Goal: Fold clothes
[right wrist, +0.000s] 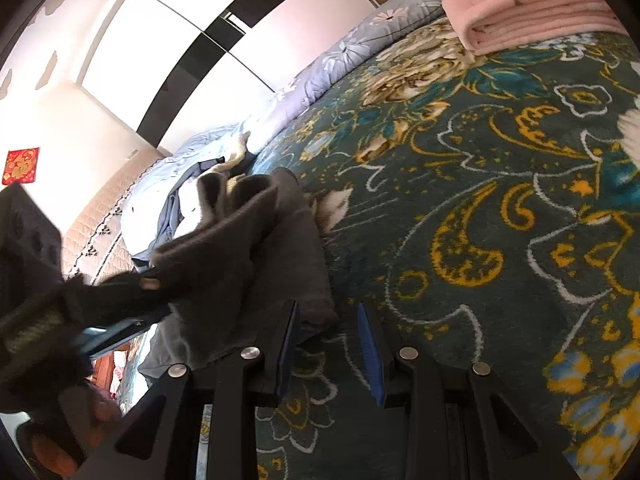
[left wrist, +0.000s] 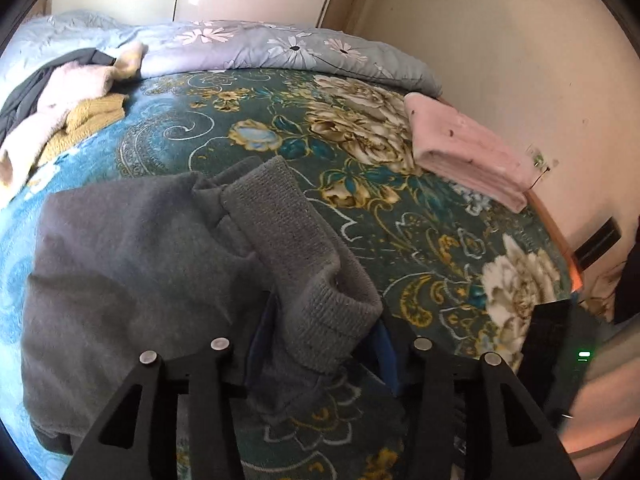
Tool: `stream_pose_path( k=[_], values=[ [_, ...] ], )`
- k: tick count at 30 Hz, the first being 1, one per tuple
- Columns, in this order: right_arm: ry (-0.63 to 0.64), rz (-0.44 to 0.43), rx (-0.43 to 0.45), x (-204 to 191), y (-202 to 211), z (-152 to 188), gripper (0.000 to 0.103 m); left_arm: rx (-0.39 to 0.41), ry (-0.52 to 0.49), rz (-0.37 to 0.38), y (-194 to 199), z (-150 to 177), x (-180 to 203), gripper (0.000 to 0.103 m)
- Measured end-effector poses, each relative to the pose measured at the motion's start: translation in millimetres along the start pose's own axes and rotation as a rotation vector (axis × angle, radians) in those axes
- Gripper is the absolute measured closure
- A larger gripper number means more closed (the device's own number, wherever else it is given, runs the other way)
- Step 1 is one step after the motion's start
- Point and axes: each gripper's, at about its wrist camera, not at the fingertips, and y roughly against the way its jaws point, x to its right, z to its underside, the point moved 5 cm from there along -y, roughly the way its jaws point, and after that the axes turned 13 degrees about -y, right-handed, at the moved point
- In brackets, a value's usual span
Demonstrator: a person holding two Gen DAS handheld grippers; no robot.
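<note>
While the grey sweater lies bunched on the patterned blanket, its ribbed cuff sits between the left gripper pads; whether they pinch it I cannot tell. Right gripper hangs parted, empty, beside the hem, probably to pin it. Folded pink towel lies well apart at the bed edge.

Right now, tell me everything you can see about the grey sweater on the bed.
The grey sweater looks like soft fleecy knit with a ribbed cuff. It lies crumpled and unfolded on the teal floral blanket, body spread to one side, one sleeve doubled over it. The left gripper has that cuff between its blue-padded fingers; whether they pinch it is unclear. The right gripper is open, empty, beside the sweater's edge.
</note>
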Motion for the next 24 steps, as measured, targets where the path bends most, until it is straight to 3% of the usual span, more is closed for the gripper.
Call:
stream_pose_path(
  k=[5,11,14,16,20,24],
  values=[
    [-0.016,0.003,0.01,3.0,2.0,-1.8,0.07,0.094,0.023,0.035,47.3,-12.7,-12.2,0.042],
    [-0.054,-0.004,0.039,8.1,11.1,-7.3,0.07,0.216,0.078,-0.044,101.9,-16.3,-65.3,0.036],
    [-0.106,-0.063,0.056,8.1,23.2,-17.7,0.068,0.195,0.165,-0.163,107.4,11.0,-114.0,0.035],
    [-0.1,-0.112,0.036,-3.2,24.2,-23.4,0.056,0.142,0.267,-0.214,101.1,38.6,-147.9,0.036],
    [0.02,-0.189,-0.05,-48.7,13.7,-30.9,0.05,0.079,0.39,-0.22,88.3,79.3,-179.7,0.036],
    [0.143,-0.154,-0.123,-84.3,-11.1,-46.7,0.048,0.044,0.364,-0.224,81.1,95.3,-179.2,0.036]
  ],
)
